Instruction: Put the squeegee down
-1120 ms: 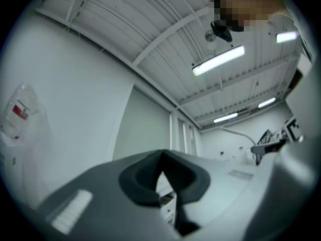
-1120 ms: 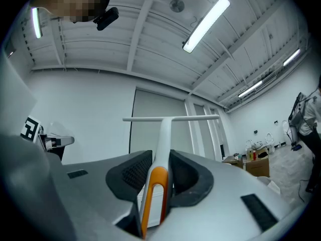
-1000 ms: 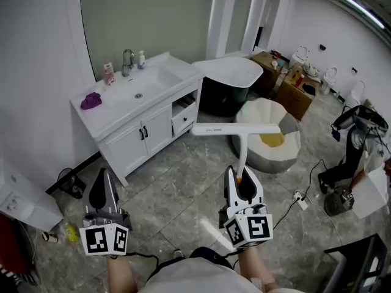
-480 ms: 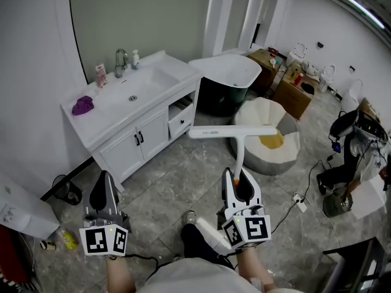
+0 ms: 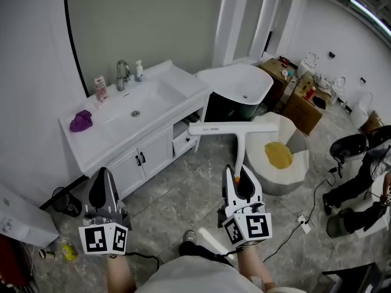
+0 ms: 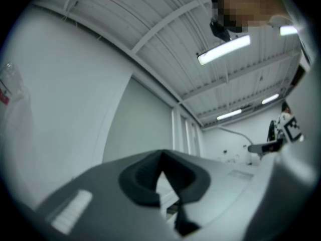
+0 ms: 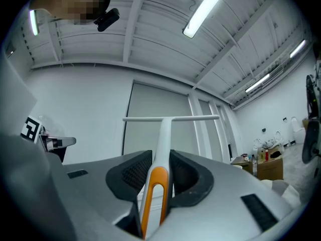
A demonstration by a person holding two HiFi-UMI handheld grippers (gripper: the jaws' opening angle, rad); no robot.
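One squeegee (image 5: 239, 144) is clamped by its orange-inlaid handle between the jaws of the right hand-held gripper (image 5: 238, 177), in the air above the tiled floor (image 5: 177, 206). Its long handle points away from the person and slightly up, with the blade crosswise at the far end. The left hand-held gripper (image 5: 104, 185) has its jaws together on nothing, and a white tub (image 5: 297, 166) on the floor holds one yellow thing (image 5: 279, 155).

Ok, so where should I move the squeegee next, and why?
Probably carry it forward and left toward the vanity countertop. The right gripper is clamped on the squeegee handle, holding it out in mid-air above the floor, and the countertop's bare edge looks like the nearest surface to lay it on.
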